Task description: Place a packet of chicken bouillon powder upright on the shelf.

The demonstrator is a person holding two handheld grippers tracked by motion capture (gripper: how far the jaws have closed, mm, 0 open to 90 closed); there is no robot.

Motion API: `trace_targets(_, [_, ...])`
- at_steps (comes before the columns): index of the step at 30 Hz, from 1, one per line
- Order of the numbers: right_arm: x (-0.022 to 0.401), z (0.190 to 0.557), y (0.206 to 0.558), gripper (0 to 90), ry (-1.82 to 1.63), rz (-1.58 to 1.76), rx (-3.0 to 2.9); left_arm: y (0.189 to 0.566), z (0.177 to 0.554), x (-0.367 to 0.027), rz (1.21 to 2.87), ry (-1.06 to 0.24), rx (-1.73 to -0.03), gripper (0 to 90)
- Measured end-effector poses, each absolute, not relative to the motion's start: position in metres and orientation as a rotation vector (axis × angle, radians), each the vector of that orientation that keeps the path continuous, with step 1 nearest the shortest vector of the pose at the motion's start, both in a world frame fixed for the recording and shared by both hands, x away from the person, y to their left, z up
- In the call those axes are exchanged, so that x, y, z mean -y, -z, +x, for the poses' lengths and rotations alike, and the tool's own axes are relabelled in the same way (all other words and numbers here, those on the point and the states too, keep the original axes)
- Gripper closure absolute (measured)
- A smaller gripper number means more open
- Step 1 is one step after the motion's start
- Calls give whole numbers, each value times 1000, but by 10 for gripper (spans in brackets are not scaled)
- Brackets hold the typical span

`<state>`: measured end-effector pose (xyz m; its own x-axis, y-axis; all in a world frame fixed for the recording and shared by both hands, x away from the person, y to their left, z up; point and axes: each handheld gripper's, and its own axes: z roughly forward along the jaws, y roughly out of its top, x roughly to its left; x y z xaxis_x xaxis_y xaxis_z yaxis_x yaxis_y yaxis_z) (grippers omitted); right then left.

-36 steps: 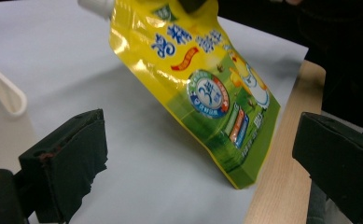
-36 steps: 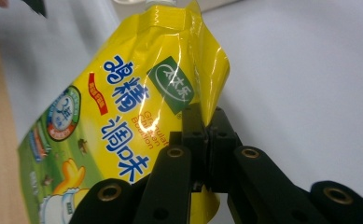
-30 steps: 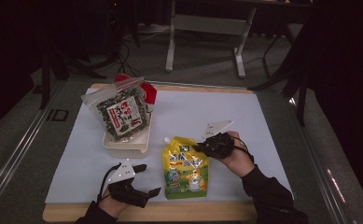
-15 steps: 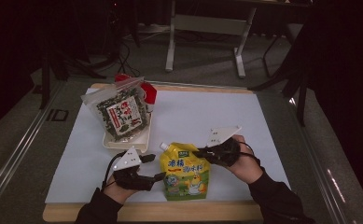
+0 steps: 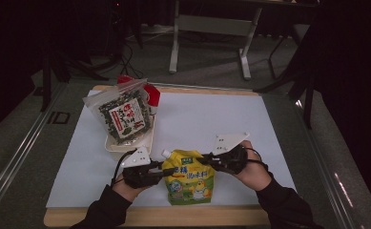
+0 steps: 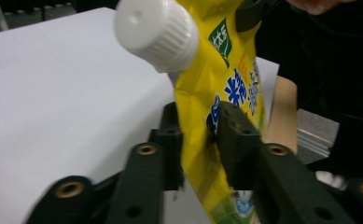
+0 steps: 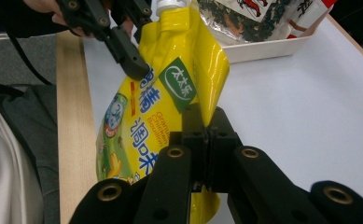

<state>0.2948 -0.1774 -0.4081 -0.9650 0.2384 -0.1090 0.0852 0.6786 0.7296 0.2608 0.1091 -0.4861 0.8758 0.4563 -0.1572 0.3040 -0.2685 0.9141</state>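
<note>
A yellow spouted pouch (image 5: pixel 188 181) with a white cap (image 5: pixel 165 153) hangs slightly lifted between my two grippers near the table's front edge. My left gripper (image 5: pixel 163 172) has just been closing its jaws. In the left gripper view they (image 6: pixel 200 126) pinch the pouch (image 6: pixel 226 79) below the cap (image 6: pixel 156 32). My right gripper (image 5: pixel 211 160) grips the opposite upper edge. In the right gripper view it (image 7: pixel 208 121) is shut on a fold of the pouch (image 7: pixel 146 107), and the left gripper (image 7: pixel 132 60) bites the far side.
A white tray (image 5: pixel 126 145) at the back left carries a clear bag of dark snacks (image 5: pixel 126 114) and a red package (image 5: pixel 152 93). A white sheet (image 5: pixel 211 119) covers the wooden table (image 5: pixel 149 217). Chair and desk legs stand beyond the far edge.
My left gripper moved right from the front left and closed on the pouch's left edge. The right gripper and the pouch shifted toward the near edge and rose a little.
</note>
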Motion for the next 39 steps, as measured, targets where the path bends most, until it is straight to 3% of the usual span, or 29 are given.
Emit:
trace_targets(5, [180,295,408,886,-1171,268,-2705,479,257,-108,1895,-168,-534,900])
trace_targets(12, [184,290,400,875,-1208,225,-2691,467,253,-111,1894,-217,-480,900])
trace_targets(16, [185,289,397,793,-1209,218,-2663,463,251,-110,1897,-234,-460,900])
trace_targets(18, [186,290,398,675,-1211,237,-2640,463,250,-109,1910,-242,-449,900])
trace_targets(21, [189,294,401,568,-1219,283,-2637,464,249,-109,1915,-251,-448,900])
trace_targets(28, [192,302,410,496,-1214,355,-2658,462,248,-112,1895,-242,-447,900])
trace_targets(32, [193,304,413,502,-1226,356,-2669,462,247,-113,1879,-254,-446,900])
trace_targets(39, [190,302,415,749,-1252,280,-2717,461,248,-113,1879,-260,-455,900])
